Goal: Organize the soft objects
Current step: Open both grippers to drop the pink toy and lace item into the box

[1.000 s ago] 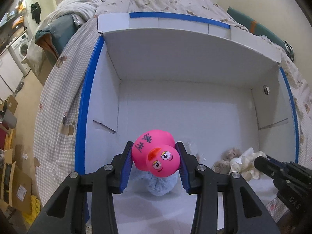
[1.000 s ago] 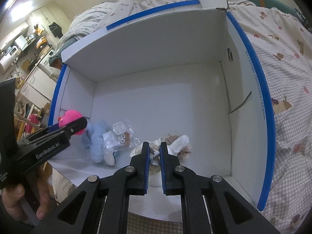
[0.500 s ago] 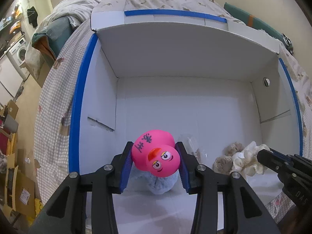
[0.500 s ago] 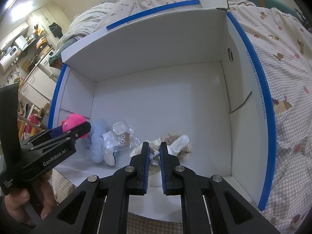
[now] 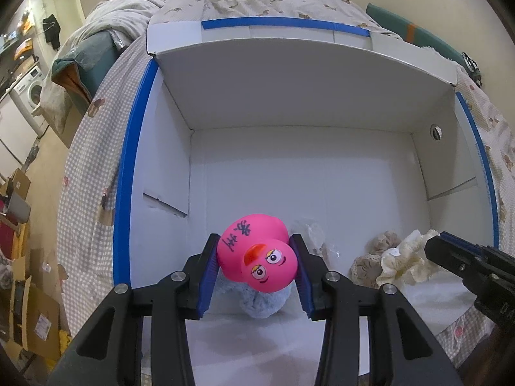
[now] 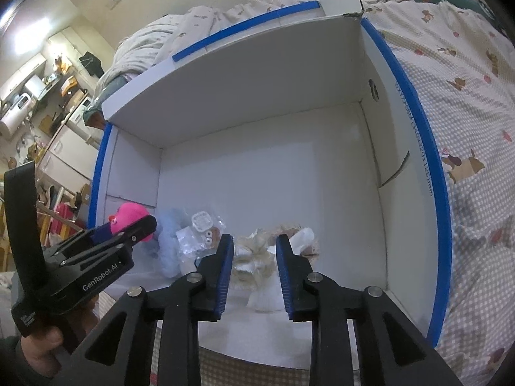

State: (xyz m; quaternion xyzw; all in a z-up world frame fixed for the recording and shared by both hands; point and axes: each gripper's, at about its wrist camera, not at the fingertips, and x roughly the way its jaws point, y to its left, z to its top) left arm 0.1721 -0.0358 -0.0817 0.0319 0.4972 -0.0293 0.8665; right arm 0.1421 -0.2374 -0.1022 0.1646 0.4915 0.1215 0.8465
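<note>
My left gripper (image 5: 254, 257) is shut on a pink rubber duck (image 5: 257, 252) and holds it above the near left part of a white cardboard box (image 5: 289, 173) with blue-taped edges. The duck (image 6: 128, 217) also shows in the right wrist view. Under it lies a light blue plush (image 5: 264, 302). My right gripper (image 6: 252, 257) is open over a cream and beige soft toy (image 6: 257, 257) on the box floor; the toy (image 5: 399, 257) lies at the right in the left wrist view. A clear plastic bag (image 6: 202, 234) with small pieces lies between the plush and the toy.
The box stands on a bed with a checked cover (image 6: 476, 128). A crumpled duvet (image 5: 135, 9) lies behind the box. Room furniture and cardboard boxes (image 5: 29, 308) stand on the floor at the left.
My right gripper has opened; its jaws were nearly together before. My left gripper with the duck has moved a little further in over the box.
</note>
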